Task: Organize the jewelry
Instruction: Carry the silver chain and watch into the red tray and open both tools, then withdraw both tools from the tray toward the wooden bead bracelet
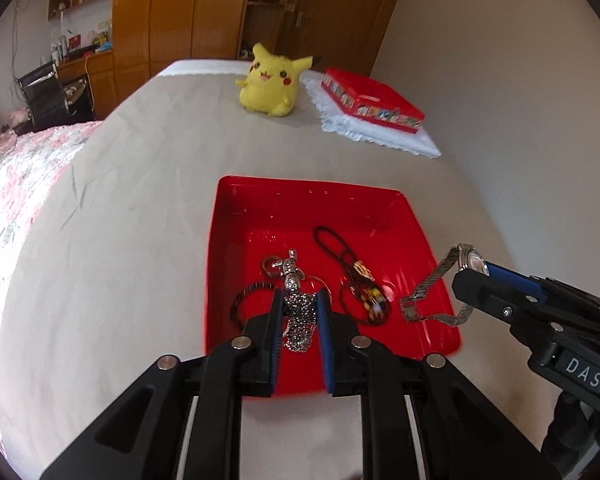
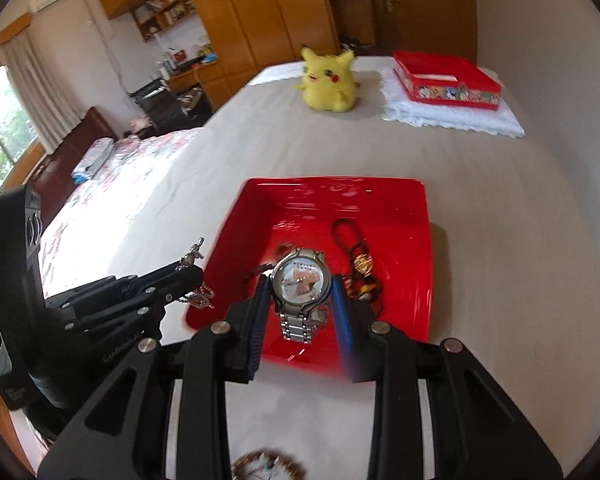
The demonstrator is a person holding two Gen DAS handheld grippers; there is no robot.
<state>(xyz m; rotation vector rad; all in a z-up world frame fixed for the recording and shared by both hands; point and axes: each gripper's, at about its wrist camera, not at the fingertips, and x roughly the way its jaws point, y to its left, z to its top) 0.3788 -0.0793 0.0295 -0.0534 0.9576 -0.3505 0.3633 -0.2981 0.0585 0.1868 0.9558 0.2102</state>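
Left gripper (image 1: 299,304) points down, pinching a sparkly silver chain charm (image 1: 298,312). Right gripper (image 2: 302,292), at its three o'clock, squeezes a silver metal wristwatch (image 2: 301,280).

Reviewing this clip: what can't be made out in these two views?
- Beaded item, right wrist view: cut off by the bottom edge, blurred.
- Keychain, right wrist view: mostly hidden by the left gripper.
- Black bracelet, left wrist view: partly behind a gripper finger.

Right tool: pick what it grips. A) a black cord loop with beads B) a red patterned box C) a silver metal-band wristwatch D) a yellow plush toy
C: in the right wrist view the silver metal-band wristwatch sits clamped by its case between the right tool fingers, above the red plastic tray.
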